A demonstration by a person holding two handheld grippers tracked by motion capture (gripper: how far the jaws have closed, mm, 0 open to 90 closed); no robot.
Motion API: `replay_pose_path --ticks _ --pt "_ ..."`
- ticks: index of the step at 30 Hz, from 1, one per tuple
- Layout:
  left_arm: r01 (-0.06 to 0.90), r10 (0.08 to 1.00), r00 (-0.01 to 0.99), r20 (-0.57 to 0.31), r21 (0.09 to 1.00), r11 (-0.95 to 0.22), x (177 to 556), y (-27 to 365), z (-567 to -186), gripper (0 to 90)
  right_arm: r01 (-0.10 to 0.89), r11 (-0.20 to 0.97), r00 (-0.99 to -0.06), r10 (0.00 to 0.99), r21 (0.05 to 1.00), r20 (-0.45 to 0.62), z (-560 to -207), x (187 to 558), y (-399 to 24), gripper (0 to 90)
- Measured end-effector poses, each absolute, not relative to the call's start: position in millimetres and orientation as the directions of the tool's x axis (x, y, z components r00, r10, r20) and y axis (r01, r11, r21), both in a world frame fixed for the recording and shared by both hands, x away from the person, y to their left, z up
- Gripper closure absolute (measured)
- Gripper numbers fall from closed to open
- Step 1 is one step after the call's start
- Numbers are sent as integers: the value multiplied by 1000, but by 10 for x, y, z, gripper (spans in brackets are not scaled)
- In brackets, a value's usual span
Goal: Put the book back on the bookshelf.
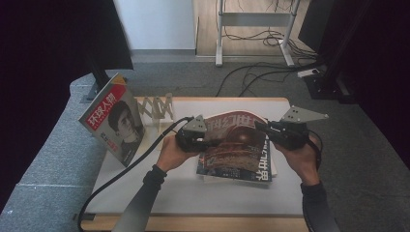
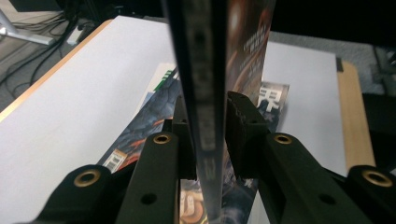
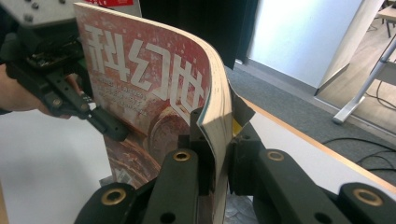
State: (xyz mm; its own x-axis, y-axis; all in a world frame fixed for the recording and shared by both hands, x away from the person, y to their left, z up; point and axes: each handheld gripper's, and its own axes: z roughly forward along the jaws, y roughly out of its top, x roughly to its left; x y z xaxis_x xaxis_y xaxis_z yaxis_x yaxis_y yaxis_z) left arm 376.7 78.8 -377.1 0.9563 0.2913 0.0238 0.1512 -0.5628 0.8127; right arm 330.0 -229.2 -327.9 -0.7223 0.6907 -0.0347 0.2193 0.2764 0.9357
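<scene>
Red-banner magazine [image 1: 113, 123] stands propped at table's left edge, beside wooden folding rack [image 1: 157, 107]. Left gripper [image 1: 200, 143] at left edge of red-brown magazine [image 1: 237, 140]; in left gripper view, magazine edge runs between jaws, slight gap showing on one side, so not firmly pinched. Red-brown magazine raised and bowed over stack of magazines [image 1: 232, 166] lying flat on white table [image 1: 193, 193]. Right gripper [image 1: 263, 129] pinches magazine's right edge, jaws pressed on pages.
</scene>
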Motion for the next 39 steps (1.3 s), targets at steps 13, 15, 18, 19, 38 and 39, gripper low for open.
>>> replay_pose_path --ticks 13,15,18,19,38,39 --pt "182 324 946 7 816 -549 3700 923 -3777 837 266 302 -682 730 915 -43 -3427 3218 -2440 578" --pt "188 328 945 4 814 -550 3691 969 -3772 837 286 307 -667 744 908 -42 -3513 3199 -2491 530" --pt "205 341 940 -7 811 -548 3676 1059 -3765 836 322 324 -641 766 890 -46 -3665 3168 -2552 458" --pt "211 347 938 -10 811 -545 3669 1098 -3763 836 335 329 -636 771 883 -46 -3721 3159 -2570 431" --pt "308 482 875 -56 831 -464 3520 1676 -3739 841 560 284 -421 907 778 -28 -4711 2970 -3012 132" --pt "312 491 870 -53 831 -461 3505 1711 -3731 841 567 275 -412 911 776 -22 -4740 2962 -3034 132"
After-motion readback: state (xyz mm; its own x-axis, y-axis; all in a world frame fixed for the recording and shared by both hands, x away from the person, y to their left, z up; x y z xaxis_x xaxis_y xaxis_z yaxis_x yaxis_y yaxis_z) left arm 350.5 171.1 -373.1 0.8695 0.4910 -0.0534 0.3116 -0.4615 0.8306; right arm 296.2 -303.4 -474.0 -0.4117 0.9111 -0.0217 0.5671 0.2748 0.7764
